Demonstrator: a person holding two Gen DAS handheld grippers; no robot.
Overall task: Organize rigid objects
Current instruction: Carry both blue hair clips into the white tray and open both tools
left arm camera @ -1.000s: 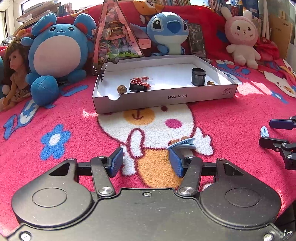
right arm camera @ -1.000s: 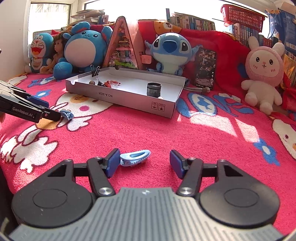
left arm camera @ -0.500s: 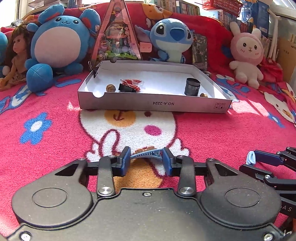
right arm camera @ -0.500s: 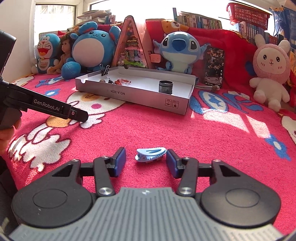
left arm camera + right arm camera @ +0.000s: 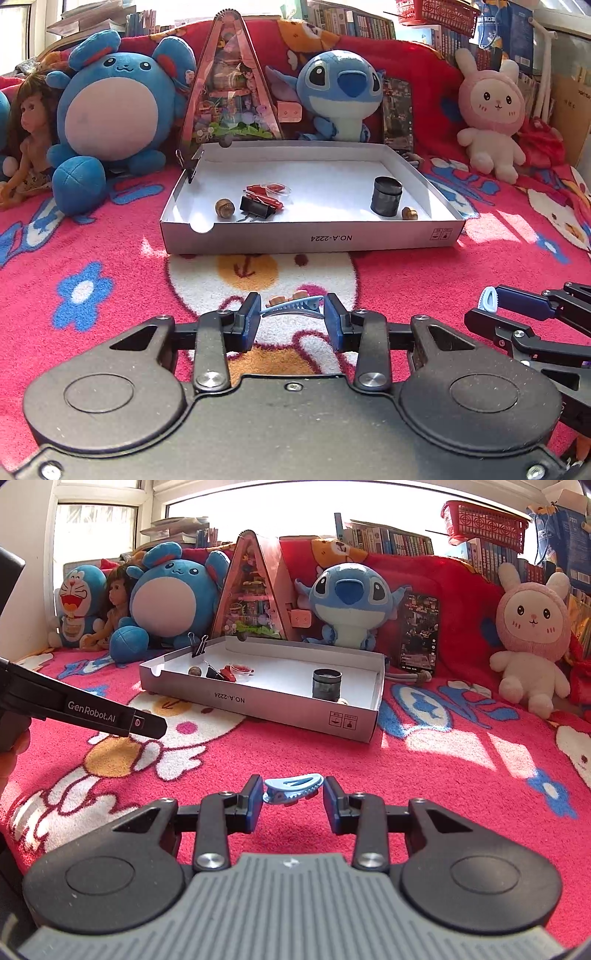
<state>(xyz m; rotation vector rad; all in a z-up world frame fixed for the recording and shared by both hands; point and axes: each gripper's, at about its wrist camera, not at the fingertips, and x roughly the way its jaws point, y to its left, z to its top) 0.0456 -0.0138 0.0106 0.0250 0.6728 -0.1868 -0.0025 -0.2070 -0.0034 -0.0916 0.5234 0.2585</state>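
left tool (image 5: 291,316) grips long clip (image 5: 291,307); right tool (image 5: 291,799) closing round blue clip (image 5: 293,784)

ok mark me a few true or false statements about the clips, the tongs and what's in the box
1. The left tongs grip a slim blue-grey hair clip end to end. True.
2. The right tongs have a light blue hair clip between their closing jaws. True.
3. The white cardboard box is empty. False: it holds a dark round tin, a black binder clip, two brown nut-like pieces and small red items.
4. The dark round tin lies on its side. False: it stands upright.
5. A binder clip is clamped on the box's wall. True.
6. The box sits on a bare wooden table. False: it rests on a pink cartoon blanket.
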